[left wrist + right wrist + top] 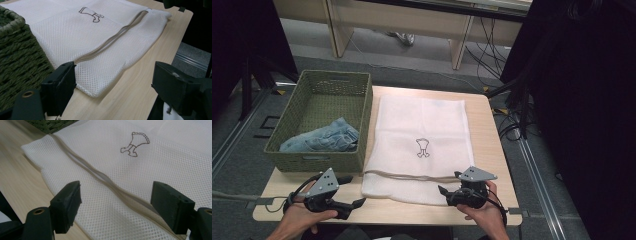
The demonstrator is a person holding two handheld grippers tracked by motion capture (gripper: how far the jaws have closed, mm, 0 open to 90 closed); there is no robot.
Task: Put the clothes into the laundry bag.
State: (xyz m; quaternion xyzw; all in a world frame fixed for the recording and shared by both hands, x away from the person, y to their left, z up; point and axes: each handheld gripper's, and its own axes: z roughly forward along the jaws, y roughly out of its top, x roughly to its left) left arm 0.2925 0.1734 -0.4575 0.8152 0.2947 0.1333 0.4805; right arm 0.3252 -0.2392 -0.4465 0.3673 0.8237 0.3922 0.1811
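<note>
In the high view the white mesh bag [419, 142] is seen flat on the table [492, 145] between the released left hand-held gripper [357, 192] and right hand-held gripper [447, 184], its corner ahead of the parted left jaws in the left gripper view [95, 45] and its zip [105, 178] beyond the empty right jaws in the right gripper view.

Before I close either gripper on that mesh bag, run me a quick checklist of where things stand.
1. left gripper jaws open, nothing between them: ok.
2. right gripper jaws open over the bag's near edge: ok.
3. mesh laundry bag lying flat on the table: ok.
4. zipper reachable along the near side: ok.
5. Zipper fully closed: cannot tell.
6. denim garment lying in the green basket, ready for bagging: ok.
</note>
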